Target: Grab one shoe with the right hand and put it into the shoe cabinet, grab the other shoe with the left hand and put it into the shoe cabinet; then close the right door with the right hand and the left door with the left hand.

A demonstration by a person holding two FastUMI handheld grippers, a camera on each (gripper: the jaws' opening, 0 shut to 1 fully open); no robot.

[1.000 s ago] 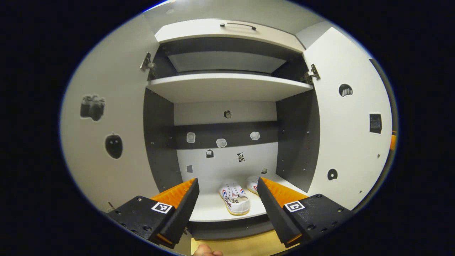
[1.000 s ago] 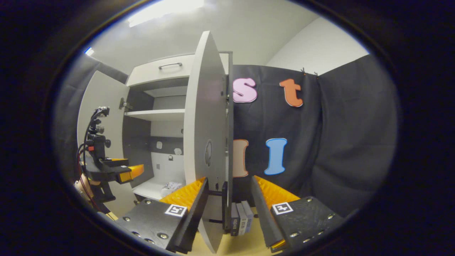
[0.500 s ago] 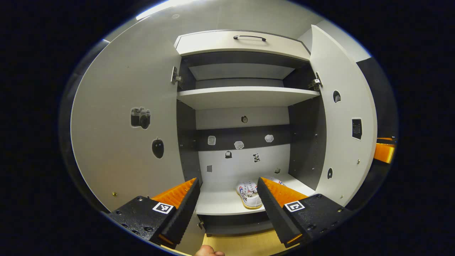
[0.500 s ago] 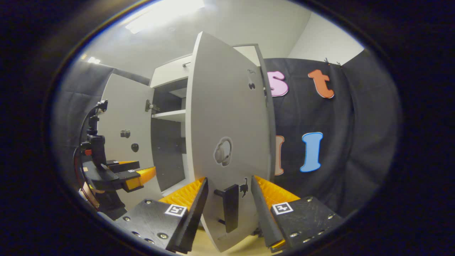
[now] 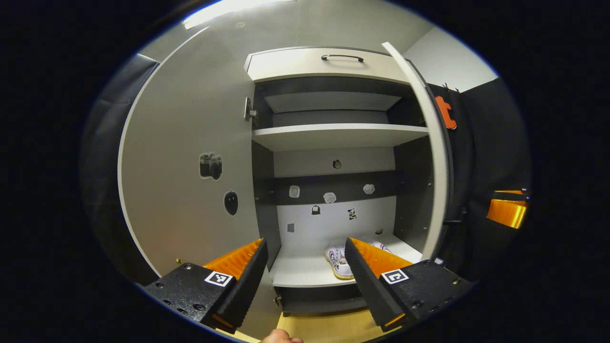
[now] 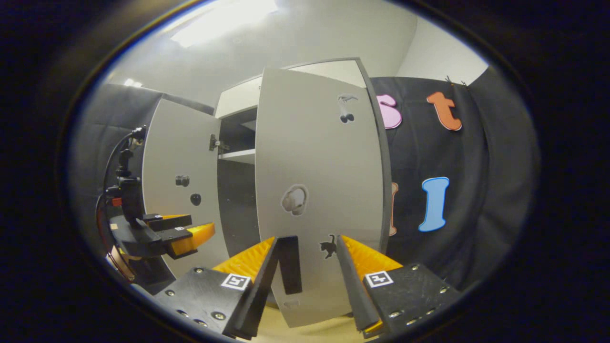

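Observation:
Two white shoes (image 5: pixel 339 259) sit side by side on the bottom shelf (image 5: pixel 298 271) of the white shoe cabinet (image 5: pixel 333 62), partly behind my left fingertips. My left gripper (image 5: pixel 305 274) hangs open in front of the cabinet, holding nothing. The left door (image 5: pixel 190 157) stands wide open. In the left gripper view the right door (image 5: pixel 436 157) shows edge-on. In the right gripper view, the right door (image 6: pixel 324 166) is part-way swung in, its outer face toward me. My right gripper (image 6: pixel 305 274) is open around the door's lower part, the dark handle (image 6: pixel 289 264) by its left finger.
A drawer with a bar handle (image 5: pixel 341 57) tops the cabinet, above an upper shelf (image 5: pixel 338 131). The left gripper (image 6: pixel 162 233) shows off to the left in the right gripper view, near the left door (image 6: pixel 183 190). Wooden floor (image 5: pixel 329 328) lies below.
The right door has swung from fully open to part-way shut, my right gripper travelling with it. My left gripper has drawn back from the shelf; the shoes look smaller.

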